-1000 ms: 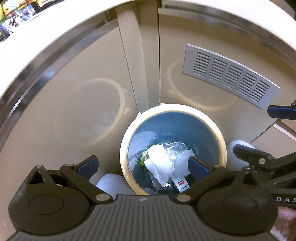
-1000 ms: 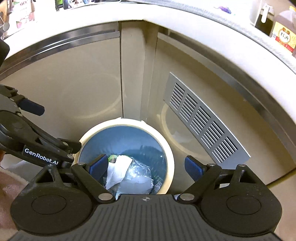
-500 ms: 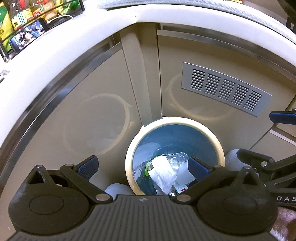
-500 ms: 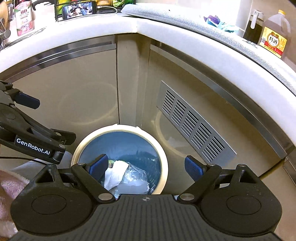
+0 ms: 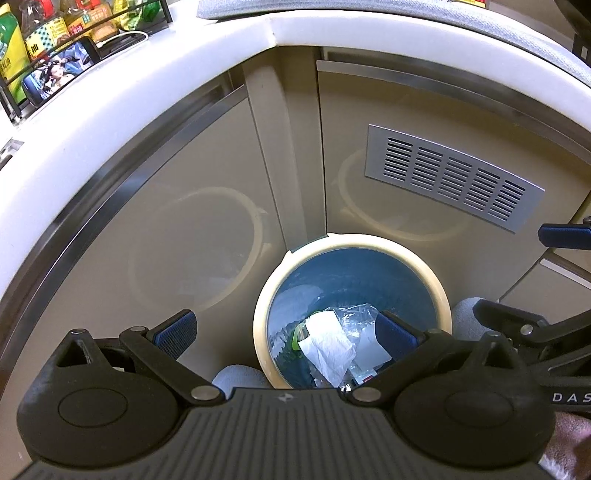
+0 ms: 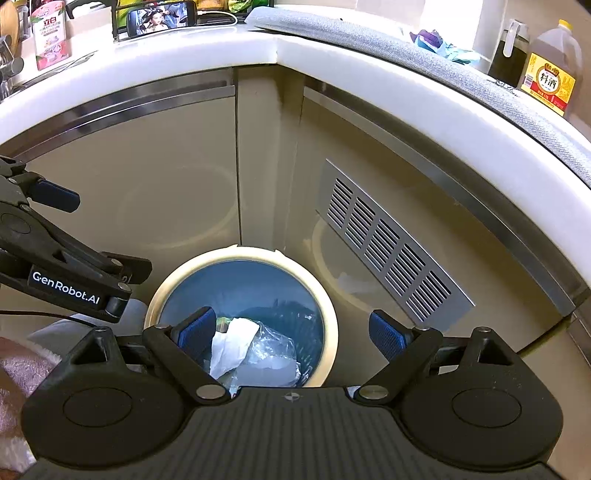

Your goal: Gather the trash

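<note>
Both grippers pointed steeply down at a round trash bin (image 5: 352,243) with a cream rim and blue liner, which stood on the floor in the inner corner of beige kitchen cabinets (image 6: 177,155). The left gripper (image 5: 284,330) stood with its jaws wide apart and nothing between the pads; in its own view the right blue pad overlapped the bin's opening and the left pad lay outside the rim, over the cabinet door. The right gripper (image 6: 291,330) was likewise spread wide and empty, its left pad over the bin's mouth and its right pad beyond the rim, below a grey vent grille (image 6: 388,243). Inside the bin, below both sets of fingers and apart from them, lay the collected trash: a crumpled white paper (image 5: 328,343), clear plastic wrap (image 6: 273,350) and a green scrap (image 5: 295,338). Above the cabinets ran a white countertop (image 6: 351,59) bearing a grey mat (image 6: 424,55), a phone (image 6: 162,16) and a cooking-wine jug (image 6: 550,70).
</note>
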The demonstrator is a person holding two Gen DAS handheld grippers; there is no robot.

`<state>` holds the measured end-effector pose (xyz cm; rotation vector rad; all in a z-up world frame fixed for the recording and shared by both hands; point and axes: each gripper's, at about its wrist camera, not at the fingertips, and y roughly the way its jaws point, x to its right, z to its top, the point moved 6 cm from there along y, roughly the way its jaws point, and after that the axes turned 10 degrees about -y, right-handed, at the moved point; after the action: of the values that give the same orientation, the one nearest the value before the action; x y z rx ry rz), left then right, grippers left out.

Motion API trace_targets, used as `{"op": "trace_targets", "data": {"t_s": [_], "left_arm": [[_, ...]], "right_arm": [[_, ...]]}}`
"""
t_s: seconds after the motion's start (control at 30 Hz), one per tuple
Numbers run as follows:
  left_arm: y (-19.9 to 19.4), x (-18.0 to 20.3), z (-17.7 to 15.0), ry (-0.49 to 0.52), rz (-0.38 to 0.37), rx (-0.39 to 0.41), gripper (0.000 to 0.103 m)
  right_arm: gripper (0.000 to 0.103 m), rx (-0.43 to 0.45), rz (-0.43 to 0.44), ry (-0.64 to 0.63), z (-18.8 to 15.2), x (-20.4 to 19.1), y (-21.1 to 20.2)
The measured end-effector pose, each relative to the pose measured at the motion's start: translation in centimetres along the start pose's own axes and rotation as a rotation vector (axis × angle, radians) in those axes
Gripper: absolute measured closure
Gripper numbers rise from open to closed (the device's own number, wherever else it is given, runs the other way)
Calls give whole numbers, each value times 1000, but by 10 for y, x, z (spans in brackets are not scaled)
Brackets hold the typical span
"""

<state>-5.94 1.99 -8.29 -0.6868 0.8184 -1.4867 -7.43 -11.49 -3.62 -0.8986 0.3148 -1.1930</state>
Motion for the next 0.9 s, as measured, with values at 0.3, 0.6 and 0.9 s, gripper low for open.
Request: {"op": "trace_targets", "data": {"t_s": [0.3,0.6,0.9], "left_arm": [[-1,1,0,6,4,7,0],[-11,1,4,27,20,45,0],[-31,3,23,35,10,103,0]], "right_arm": [[12,3,-2,0,0,2,1],[11,32,-15,-5,1,6,-6],[9,83,-14,14,12,16,-23]]}}
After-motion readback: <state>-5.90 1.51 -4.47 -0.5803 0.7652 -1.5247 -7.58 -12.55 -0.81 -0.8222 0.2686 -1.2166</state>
